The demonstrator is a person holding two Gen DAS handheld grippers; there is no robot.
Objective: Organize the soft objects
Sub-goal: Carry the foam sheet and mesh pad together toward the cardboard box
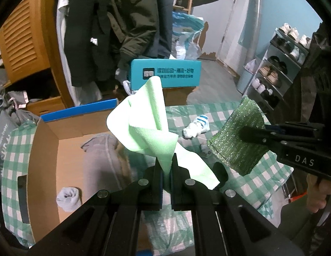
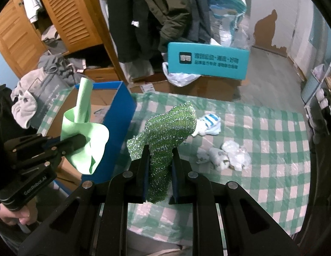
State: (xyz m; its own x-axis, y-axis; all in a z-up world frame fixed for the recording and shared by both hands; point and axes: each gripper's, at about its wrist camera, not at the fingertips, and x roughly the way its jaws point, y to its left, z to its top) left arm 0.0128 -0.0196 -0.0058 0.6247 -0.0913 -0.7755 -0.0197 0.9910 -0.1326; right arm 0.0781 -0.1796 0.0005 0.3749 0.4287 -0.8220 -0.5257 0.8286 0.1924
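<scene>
While both items hang clear of the table [image 2: 272,128], each grip is thin. Left gripper [image 1: 167,164] pinches the cloth [image 1: 144,123] by a low fold, above the box [image 1: 65,132]; its loose tail could snag the box wall. Right gripper [image 2: 159,155] clamps the scrubber [image 2: 171,128] over the table, beside the box; its springy mesh may slip free. The sock [image 2: 210,124] lies untouched.

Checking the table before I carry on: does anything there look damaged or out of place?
Nothing looks damaged. A crumpled blue-striped white sock and some balled-up white socks lie loose on the green checked tablecloth, outside the cardboard box.
</scene>
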